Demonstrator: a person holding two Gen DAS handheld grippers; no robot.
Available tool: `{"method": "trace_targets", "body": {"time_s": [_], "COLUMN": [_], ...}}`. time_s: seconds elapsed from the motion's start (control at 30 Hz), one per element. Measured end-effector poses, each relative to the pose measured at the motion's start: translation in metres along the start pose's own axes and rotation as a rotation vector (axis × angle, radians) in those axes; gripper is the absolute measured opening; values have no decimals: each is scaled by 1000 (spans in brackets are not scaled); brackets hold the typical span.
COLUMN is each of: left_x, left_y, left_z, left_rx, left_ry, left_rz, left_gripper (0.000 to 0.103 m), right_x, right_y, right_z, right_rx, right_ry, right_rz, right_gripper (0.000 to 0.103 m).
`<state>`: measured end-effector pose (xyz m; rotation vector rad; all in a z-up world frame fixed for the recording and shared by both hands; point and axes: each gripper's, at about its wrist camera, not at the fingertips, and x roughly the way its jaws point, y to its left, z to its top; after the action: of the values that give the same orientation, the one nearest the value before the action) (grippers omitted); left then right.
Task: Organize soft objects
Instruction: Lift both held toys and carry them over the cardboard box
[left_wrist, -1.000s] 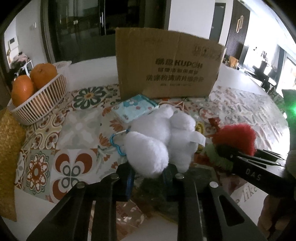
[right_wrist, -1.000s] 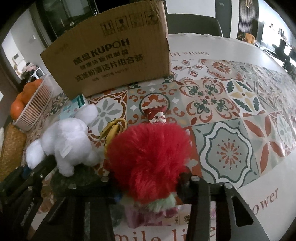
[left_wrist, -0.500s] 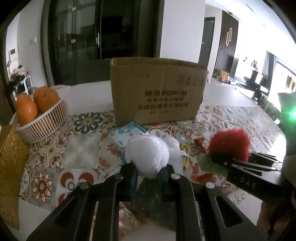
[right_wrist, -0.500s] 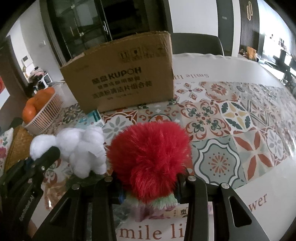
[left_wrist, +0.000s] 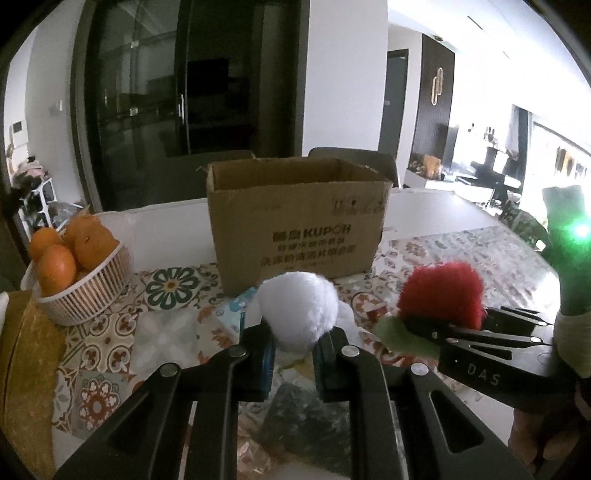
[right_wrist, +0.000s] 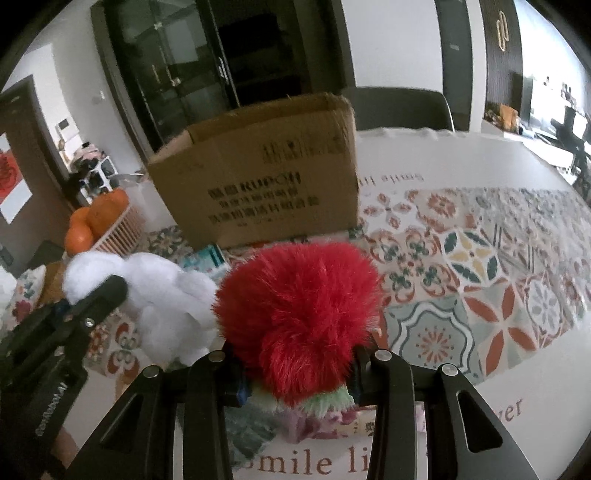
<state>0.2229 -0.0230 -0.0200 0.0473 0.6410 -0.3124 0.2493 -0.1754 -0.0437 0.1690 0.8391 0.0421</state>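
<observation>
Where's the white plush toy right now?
The white plush toy is clamped in the left gripper, held above the patterned tablecloth, in front of the open cardboard box, with the red plush toy to its right.

Dark glass-door cabinet (left_wrist: 177, 107), white wall (left_wrist: 343, 74), bright windows (left_wrist: 554, 147) at right.

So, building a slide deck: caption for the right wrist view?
Right tongs grip a red plush before the open cardboard box.

Fruit basket (left_wrist: 79, 295) left of cardboard box (left_wrist: 295, 221), both on table (left_wrist: 461, 206)
</observation>
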Motion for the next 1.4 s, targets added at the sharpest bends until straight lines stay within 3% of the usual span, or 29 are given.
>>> {"method": "trace_targets", "body": {"time_s": [0.73, 1.13, 1.4], "left_x": [-21, -13, 12], "left_y": [17, 25, 31], "left_z": [97, 158, 193], "left_rx": [-13, -2, 1], "left_ry": [-161, -203, -178], "left_rz": [-43, -18, -28], "left_gripper": [18, 18, 18], "right_x": [-40, -34, -28], "right_y": [30, 34, 35], "right_z": [95, 160, 201], "right_rx": [-50, -47, -73], "right_ry": [-162, -144, -150], "right_rz": [78, 126, 110], "right_gripper": [39, 39, 39]}}
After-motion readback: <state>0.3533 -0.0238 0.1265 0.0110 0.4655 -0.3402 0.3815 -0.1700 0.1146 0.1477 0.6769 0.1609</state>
